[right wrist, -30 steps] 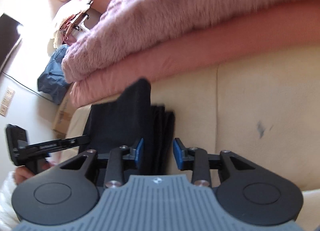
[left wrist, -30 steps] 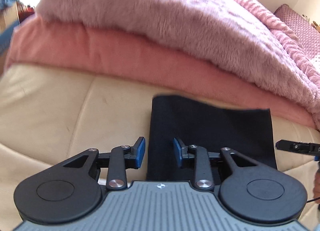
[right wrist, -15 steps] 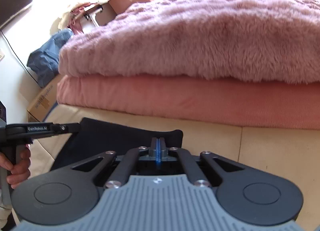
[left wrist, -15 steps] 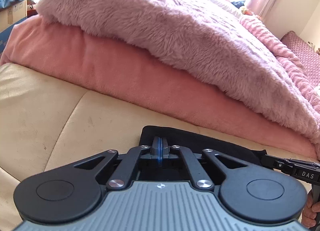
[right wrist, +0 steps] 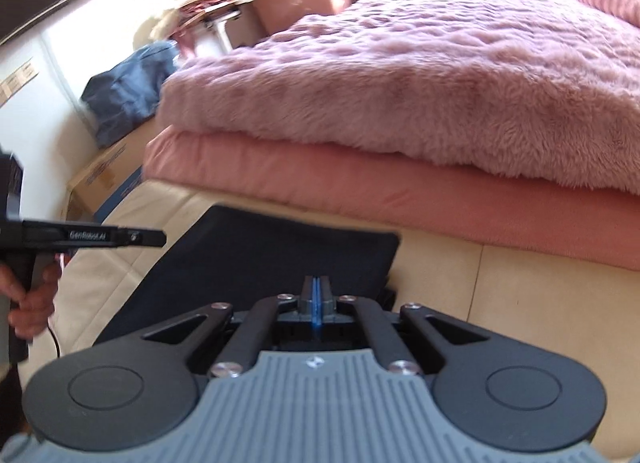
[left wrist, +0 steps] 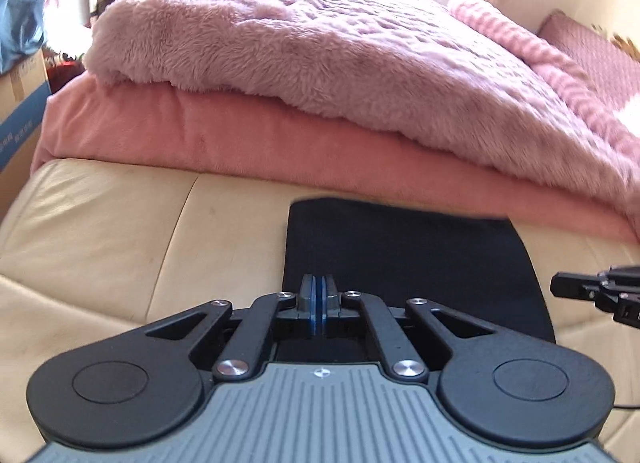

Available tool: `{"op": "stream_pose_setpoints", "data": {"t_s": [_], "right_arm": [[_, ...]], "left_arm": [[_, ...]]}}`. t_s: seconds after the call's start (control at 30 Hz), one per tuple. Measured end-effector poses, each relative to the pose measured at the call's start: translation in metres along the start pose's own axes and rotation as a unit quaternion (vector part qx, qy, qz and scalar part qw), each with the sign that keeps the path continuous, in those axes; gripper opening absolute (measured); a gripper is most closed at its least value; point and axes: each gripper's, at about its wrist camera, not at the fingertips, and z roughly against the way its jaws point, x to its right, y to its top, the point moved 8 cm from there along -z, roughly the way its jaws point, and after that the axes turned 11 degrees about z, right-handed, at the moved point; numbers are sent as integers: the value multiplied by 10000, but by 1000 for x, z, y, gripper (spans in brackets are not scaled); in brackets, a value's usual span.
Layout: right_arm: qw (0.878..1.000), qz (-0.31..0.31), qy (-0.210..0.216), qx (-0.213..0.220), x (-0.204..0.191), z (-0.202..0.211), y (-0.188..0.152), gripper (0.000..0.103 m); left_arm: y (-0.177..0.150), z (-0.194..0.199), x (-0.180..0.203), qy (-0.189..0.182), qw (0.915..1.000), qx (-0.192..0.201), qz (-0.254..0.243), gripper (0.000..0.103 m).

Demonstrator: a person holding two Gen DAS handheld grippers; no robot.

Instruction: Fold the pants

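1. I read the left gripper point(left wrist: 319, 295) as clenched: its blue pads meet with nothing visible between them. It hangs over the near left corner of the folded black pants point(left wrist: 404, 259) — whether it touches the cloth I cannot tell.

2. I read the right gripper point(right wrist: 316, 295) the same way, clenched on nothing I can see, over the near right edge of the same pants point(right wrist: 276, 259).

3. The pants lie as a flat dark rectangle on the cream sofa cushion point(left wrist: 120, 243). In the left wrist view they sit at 12 o'clock from the fingertips, with the pink blanket point(left wrist: 240, 143) just beyond and the fluffy mauve throw point(left wrist: 340, 55) stacked on it.

4. In my judgement the cushion was chosen because it gives a bare, level surface — the bedding behind is too soft and uneven to fold on.

5. With both claws empty and the stack squared, I judge the fold finished or nearly so.

6. In the right wrist view the other gripper and the hand point(right wrist: 32, 303) holding it appear at 9 o'clock.
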Motion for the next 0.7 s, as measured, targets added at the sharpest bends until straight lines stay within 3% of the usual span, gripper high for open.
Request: {"op": "stream_pose_setpoints", "data": {"t_s": [0.17, 0.37, 0.57, 0.7], "right_arm": [[9980, 561, -181, -226, -42, 13, -41, 0], [9966, 524, -375, -521, -35, 3, -78, 0], [9960, 539, -338, -624, -32, 7, -70, 0], [9972, 569, -375, -295, -40, 42, -50, 2]], "left_arm": [[-47, 26, -3, 185, 9990, -192, -345, 2], [-84, 17, -15, 411, 9971, -554, -311, 2], [-82, 32, -13, 537, 9971, -495, -234, 3], [-73, 70, 4, 670, 9969, -7, -409, 8]]}}
